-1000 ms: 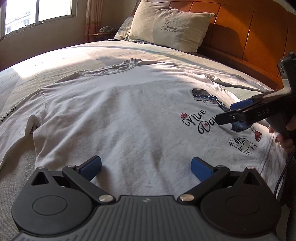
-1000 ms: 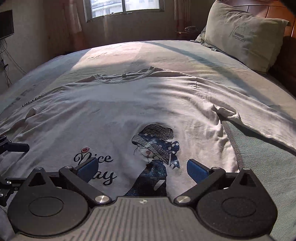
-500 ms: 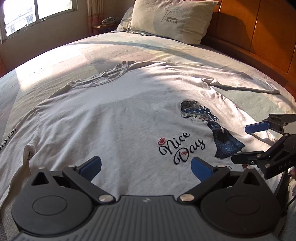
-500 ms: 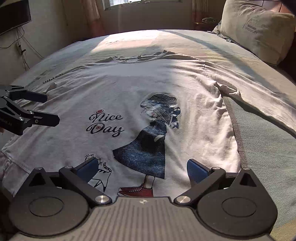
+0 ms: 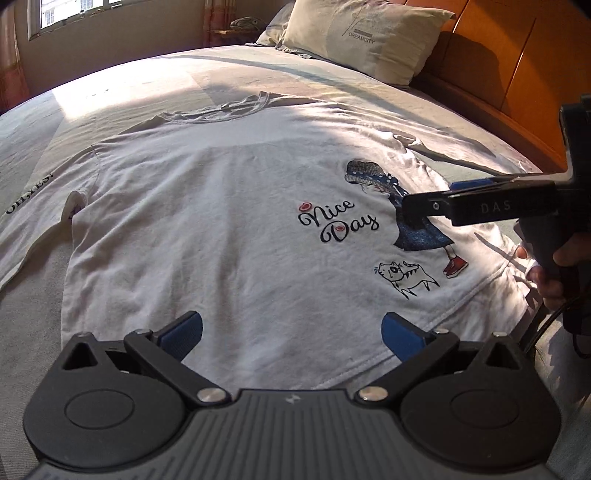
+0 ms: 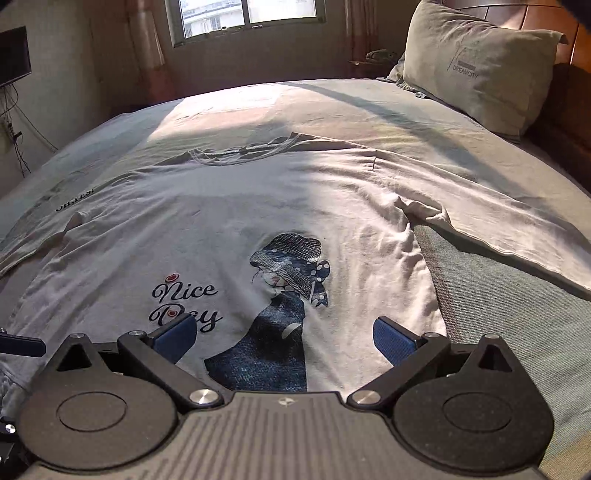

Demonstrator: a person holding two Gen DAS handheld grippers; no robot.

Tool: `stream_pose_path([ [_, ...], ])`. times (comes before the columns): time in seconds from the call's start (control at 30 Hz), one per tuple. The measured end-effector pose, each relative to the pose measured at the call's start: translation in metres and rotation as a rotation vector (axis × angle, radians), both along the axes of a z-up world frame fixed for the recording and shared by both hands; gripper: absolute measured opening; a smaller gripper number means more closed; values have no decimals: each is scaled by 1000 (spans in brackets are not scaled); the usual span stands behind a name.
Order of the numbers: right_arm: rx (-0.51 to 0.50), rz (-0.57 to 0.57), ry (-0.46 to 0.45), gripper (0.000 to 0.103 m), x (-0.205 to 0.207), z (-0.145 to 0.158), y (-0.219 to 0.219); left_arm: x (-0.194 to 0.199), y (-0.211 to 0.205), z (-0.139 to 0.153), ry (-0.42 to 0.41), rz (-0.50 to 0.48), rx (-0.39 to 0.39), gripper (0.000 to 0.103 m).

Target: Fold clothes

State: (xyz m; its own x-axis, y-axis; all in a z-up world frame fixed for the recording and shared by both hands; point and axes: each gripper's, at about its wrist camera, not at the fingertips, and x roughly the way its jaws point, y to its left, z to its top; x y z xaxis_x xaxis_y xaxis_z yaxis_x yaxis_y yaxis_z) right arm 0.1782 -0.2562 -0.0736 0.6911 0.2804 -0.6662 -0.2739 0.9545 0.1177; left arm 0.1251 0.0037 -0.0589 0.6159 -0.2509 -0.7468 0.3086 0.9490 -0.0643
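1. Left wrist view: a white long-sleeved shirt (image 5: 221, 229) lies spread flat, print side up, on the bed (image 5: 155, 85), collar toward the far side and both sleeves out to the sides.
2. Its print shows "Nice Day" in black script with red hearts, a girl in a dotted blue hat and blue dress, red shoes and a small cat; the left sleeve carries black lettering.
3. The left gripper (image 5: 291, 330) sits over the hem with its blue-padded fingers wide apart, holding nothing.
4. The right gripper (image 5: 428, 199) reaches in from the right above the girl print, held by a hand (image 5: 554, 269).
5. A pillow (image 5: 365, 33) leans on the wooden headboard (image 5: 517, 62).
6. Right wrist view: sun falls across the shirt (image 6: 258, 206); small wrinkles gather at the right armpit.
7. The right gripper (image 6: 282, 338) hangs over the lower print, fingers spread, empty.
8. A window (image 6: 243, 14) is beyond the bed.
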Motion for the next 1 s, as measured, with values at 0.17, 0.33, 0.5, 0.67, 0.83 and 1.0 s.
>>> stream_pose_path([
  [0.17,21,54,-13,103,1,9,25,69,50,20,-42,95,-82,102],
  [0.33,-12,127,-15,103,0,10,50,140,96,8,5,204,-272,102],
  [0.5,-45,166,-15,103,-4,8,60,184,120,-25,97,280,-338,102],
  [0.67,-30,155,-17,103,-4,10,56,200,136,-35,84,343,-285,102],
  [0.83,-15,148,-11,103,-3,10,52,197,118,-18,54,329,-157,102],
  [1.0,-7,132,-9,103,0,10,48,149,89,-18,115,166,-178,102],
])
